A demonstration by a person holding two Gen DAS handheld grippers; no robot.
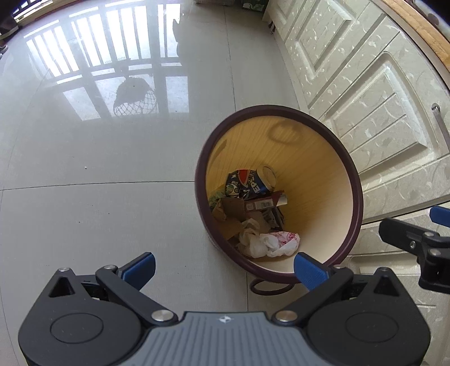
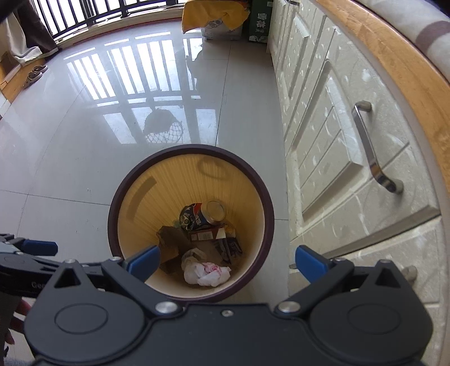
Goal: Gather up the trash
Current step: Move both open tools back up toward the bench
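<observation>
A round trash bin (image 1: 355,180) (image 2: 118,214) with a dark brown rim and a yellow inside stands on the tiled floor beside the cabinets. Inside lie a crushed Pepsi can (image 1: 250,183) (image 2: 201,215), brown cardboard scraps (image 1: 233,211) (image 2: 171,239), a dark red carton (image 1: 260,203) (image 2: 203,234) and a crumpled white plastic bag (image 1: 270,242) (image 2: 206,271). My left gripper (image 1: 225,270) is open and empty, above the bin's near left rim. My right gripper (image 2: 227,261) is open and empty, above the bin's near rim. Each gripper shows at the edge of the other's view.
Cream cabinet doors (image 2: 337,157) with a metal handle (image 2: 371,146) and a wooden countertop (image 2: 399,56) run along the right. A dark ring (image 1: 270,287) lies on the floor by the bin. Glossy floor tiles (image 1: 98,169) spread left. Boxes (image 2: 222,25) and slippers (image 2: 35,73) are far back.
</observation>
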